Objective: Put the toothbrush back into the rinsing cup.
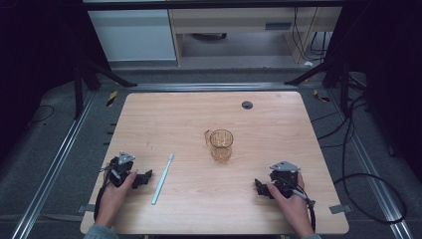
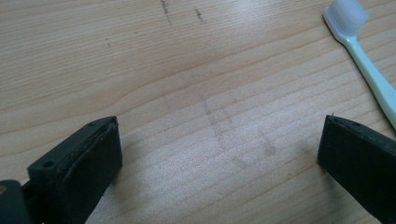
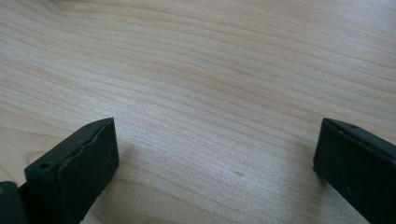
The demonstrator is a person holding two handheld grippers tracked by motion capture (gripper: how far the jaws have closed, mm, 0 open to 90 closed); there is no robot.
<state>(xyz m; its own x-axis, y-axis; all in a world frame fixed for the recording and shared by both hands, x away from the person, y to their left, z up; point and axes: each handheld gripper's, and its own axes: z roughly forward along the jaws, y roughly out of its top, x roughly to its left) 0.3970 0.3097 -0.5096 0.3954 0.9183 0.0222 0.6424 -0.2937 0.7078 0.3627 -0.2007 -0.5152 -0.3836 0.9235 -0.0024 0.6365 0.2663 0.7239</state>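
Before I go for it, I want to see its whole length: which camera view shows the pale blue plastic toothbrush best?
The high view: the pale blue plastic toothbrush lies whole on the wooden table, beside the left tongs. The left gripper view catches its head and part of the handle.

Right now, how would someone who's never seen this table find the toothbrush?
On the wooden table, look left of the clear amber cup standing near the middle. The toothbrush lies flat there: a long, thin, pale blue stick with its white head pointing away.

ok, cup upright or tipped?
Upright: the cup stands on its base on the table, open mouth up, handle to the side.
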